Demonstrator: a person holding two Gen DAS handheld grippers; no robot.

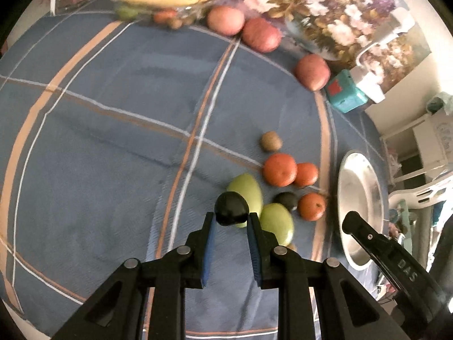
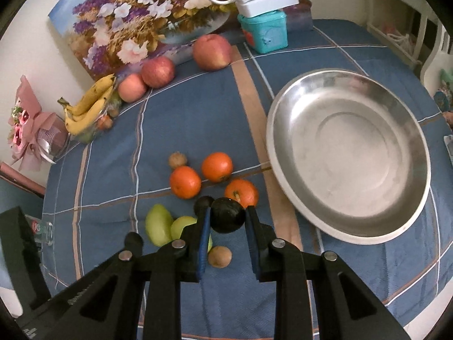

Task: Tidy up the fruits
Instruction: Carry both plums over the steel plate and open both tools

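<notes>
My left gripper (image 1: 231, 217) is shut on a dark round fruit (image 1: 230, 206), held a little above the blue checked cloth (image 1: 113, 130). My right gripper (image 2: 228, 212) is likewise shut on a second dark fruit (image 2: 228, 221). Under them lie a third dark fruit (image 2: 202, 203), two green mangoes (image 2: 158, 225) (image 2: 181, 225), three oranges (image 2: 185, 182) (image 2: 217, 167) (image 2: 241, 193) and two kiwis (image 2: 177, 160) (image 2: 220, 256). A steel plate (image 2: 348, 153) with nothing in it stands to the right of the pile. The right gripper's body (image 1: 376, 243) shows at the right edge of the left wrist view.
Three red apples (image 2: 212, 51) (image 2: 157, 71) (image 2: 132, 87) and a bowl with bananas (image 2: 87, 104) line the far side by a flower painting (image 2: 136, 19). A teal box (image 2: 264, 32) with a white device on top stands at the back. A pink bouquet (image 2: 25, 130) sits far left.
</notes>
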